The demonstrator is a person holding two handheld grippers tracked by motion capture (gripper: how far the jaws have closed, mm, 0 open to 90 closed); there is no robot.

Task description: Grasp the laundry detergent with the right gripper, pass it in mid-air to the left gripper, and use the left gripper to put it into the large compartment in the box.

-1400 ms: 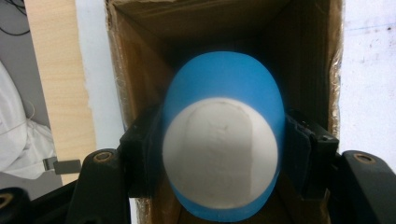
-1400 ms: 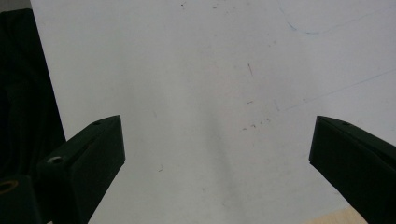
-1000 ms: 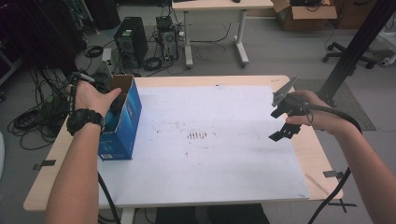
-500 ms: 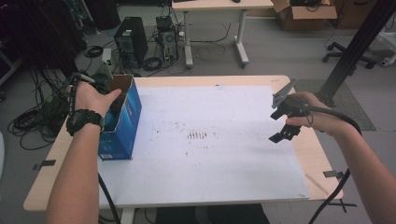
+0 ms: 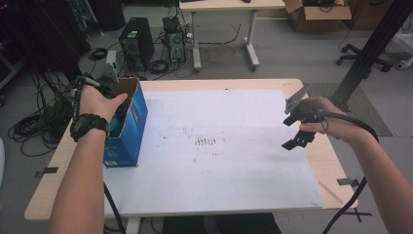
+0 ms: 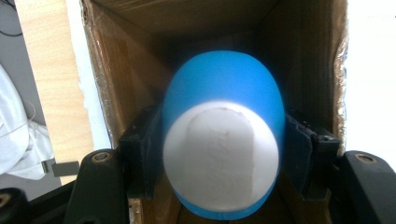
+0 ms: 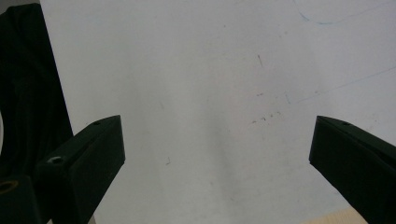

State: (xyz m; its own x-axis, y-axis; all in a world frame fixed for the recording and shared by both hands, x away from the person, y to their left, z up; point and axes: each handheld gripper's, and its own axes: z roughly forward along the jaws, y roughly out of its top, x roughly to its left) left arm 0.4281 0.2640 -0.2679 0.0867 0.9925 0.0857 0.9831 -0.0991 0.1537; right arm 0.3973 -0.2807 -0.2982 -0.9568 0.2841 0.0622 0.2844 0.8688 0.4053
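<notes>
A blue cardboard box [image 5: 130, 127] stands open-topped on the table's left edge. My left hand [image 5: 97, 103] reaches down into it. In the left gripper view my left gripper [image 6: 223, 150] is shut on a blue rounded object with a white end [image 6: 224, 88], and both pads press its sides between the brown box walls [image 6: 116, 93]. My right gripper [image 5: 292, 130] hovers over the right side of the white sheet [image 5: 219, 161]. Its jaws stand wide apart in the right gripper view, where the right gripper [image 7: 217, 154] has only the bare sheet [image 7: 210, 70] between them.
The wooden table [image 5: 336, 161] carries the white sheet with dark marks [image 5: 204, 141] at its middle. Computer towers [image 5: 136, 41] and cables lie on the floor behind. A black post [image 5: 370, 48] stands at the back right.
</notes>
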